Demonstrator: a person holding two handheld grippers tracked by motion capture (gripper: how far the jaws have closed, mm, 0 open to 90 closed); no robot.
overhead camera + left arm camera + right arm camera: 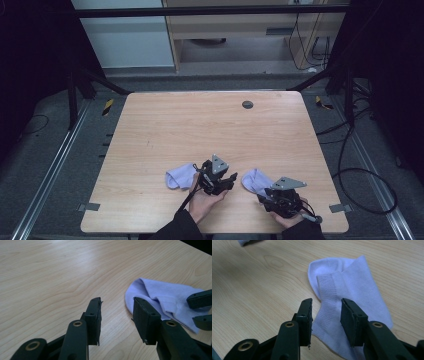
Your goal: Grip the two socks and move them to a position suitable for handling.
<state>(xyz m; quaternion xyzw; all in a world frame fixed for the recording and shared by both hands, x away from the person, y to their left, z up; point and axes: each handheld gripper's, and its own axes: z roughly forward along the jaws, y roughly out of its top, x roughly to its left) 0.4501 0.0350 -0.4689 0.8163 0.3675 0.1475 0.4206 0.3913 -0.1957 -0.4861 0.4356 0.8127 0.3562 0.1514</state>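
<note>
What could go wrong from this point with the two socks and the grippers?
1. The right gripper straddles the right sock's ribbed cuff with its jaws apart; closing may pinch just one layer of the folded sock.
2. The left gripper stands over bare table beside that sock's toe; closing here may grab nothing.
3. Both grippers crowd one sock, so they may bump, while the left sock lies untouched.

two socks [181, 176] [255, 180] lie side by side on the table [200, 120].
</note>
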